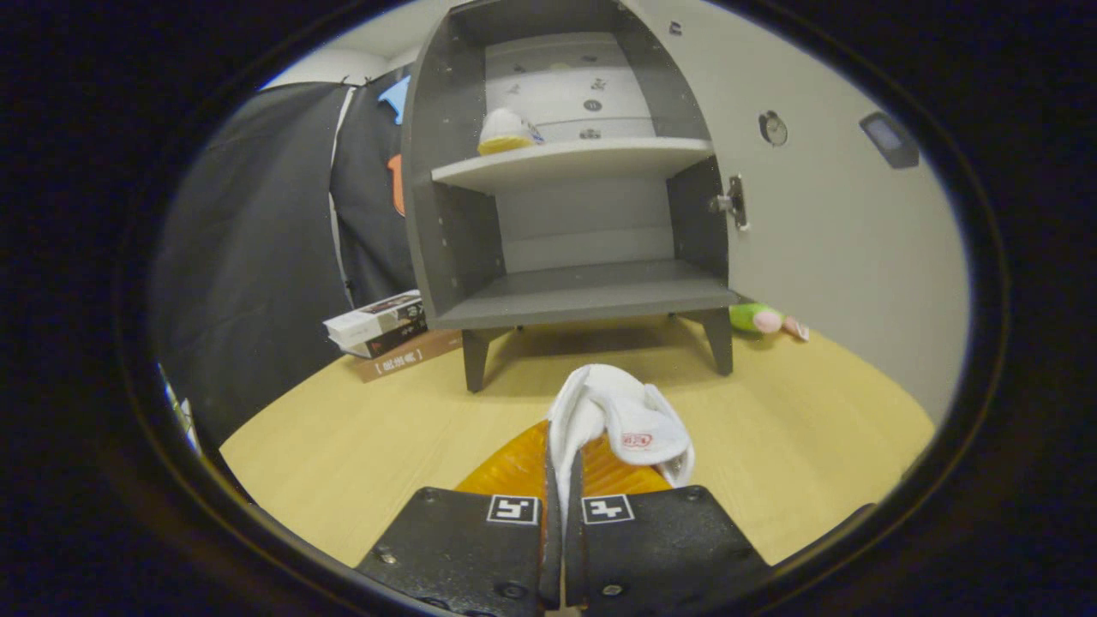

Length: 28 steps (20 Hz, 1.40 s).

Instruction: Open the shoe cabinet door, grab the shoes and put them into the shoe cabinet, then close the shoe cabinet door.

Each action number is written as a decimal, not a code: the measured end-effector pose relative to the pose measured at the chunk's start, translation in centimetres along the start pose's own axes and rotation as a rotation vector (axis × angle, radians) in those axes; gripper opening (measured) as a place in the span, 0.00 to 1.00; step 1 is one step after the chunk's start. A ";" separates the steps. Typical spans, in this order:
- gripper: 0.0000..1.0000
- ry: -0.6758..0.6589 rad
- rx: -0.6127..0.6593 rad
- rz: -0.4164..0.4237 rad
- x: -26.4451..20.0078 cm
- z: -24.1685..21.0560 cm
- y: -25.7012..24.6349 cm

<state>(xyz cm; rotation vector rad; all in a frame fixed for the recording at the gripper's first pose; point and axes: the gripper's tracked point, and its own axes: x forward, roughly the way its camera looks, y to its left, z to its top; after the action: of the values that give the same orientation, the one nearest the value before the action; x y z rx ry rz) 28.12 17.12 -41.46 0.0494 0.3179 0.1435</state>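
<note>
One shoe [621, 420] pinched in my jaws [561, 514], cabinet [583, 291] open ahead. Second shoe [507, 131] already shelved. Next: carry it into the cabinet.

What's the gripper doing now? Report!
Gripper shut on white slipper. Cabinet door open, one slipper already on top shelf. Nothing blocking the way.

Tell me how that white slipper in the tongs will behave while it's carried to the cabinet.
The slipper is pinched in the tongs by its upper, which folds limply, so probably floppy and light. Its orange sole may dangle and swing.
</note>
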 end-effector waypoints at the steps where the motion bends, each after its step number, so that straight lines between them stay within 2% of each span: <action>1: 0.06 -0.031 -0.004 0.001 -0.9 1.9 0.0; 6: 0.06 -0.131 -0.026 0.014 -3.6 9.1 0.6; 13: 0.05 -0.231 -0.067 0.017 -3.6 19.3 0.9; 20: 0.05 -0.264 -0.133 -0.065 0.8 29.5 -0.7; 24: 0.05 -0.246 -0.154 -0.152 4.6 34.1 -2.5; 28: 0.06 -0.208 -0.145 -0.159 9.3 37.3 -2.9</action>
<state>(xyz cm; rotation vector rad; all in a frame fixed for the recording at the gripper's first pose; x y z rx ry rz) 48.93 14.71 -9.13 -0.1043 0.1028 0.0034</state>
